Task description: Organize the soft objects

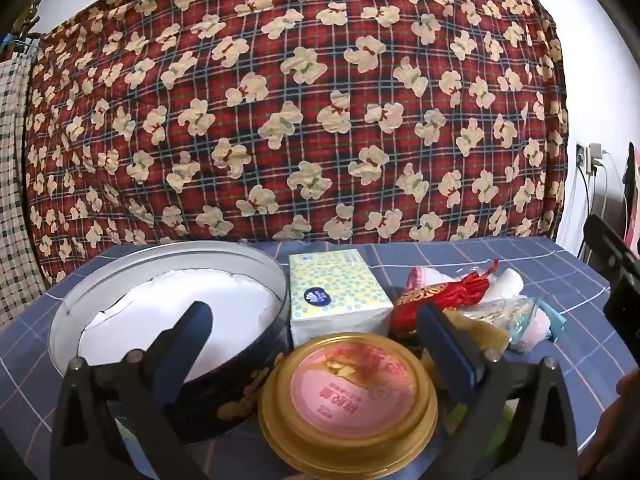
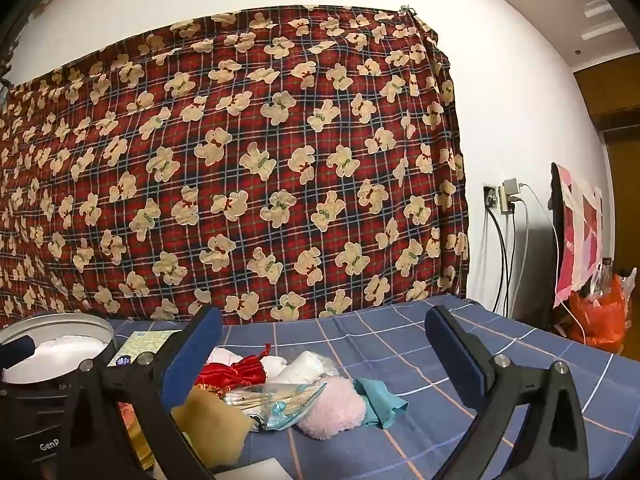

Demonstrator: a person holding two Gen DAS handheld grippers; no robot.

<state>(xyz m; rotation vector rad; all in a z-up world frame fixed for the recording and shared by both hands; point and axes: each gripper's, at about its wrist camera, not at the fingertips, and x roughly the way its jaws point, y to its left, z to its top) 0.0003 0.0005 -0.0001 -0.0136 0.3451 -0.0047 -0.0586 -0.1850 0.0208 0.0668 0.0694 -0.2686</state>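
Note:
A round metal tin point(image 1: 80, 312) with white lining stands open at the left; it also shows in the right wrist view point(image 2: 60, 324). Its gold lid point(image 1: 348, 404) lies in front, between my left fingers. A tissue pack point(image 1: 336, 296) sits behind the lid. A pile of soft things lies to the right: a red pouch point(image 2: 236, 372), white cloth point(image 2: 304, 364), a clear bag of sticks point(image 2: 276, 398), a pink fluffy puff point(image 2: 332, 408), a teal cloth point(image 2: 384, 400) and a tan cloth point(image 2: 216, 428). My left gripper point(image 1: 316, 320) is open and empty. My right gripper point(image 2: 324, 324) is open and empty above the pile.
A blue checked cloth point(image 2: 400, 344) covers the table. A red teddy-bear blanket point(image 2: 240, 160) hangs behind it. Wall sockets with cables point(image 2: 504, 200) and an orange bag point(image 2: 600, 312) are at the right.

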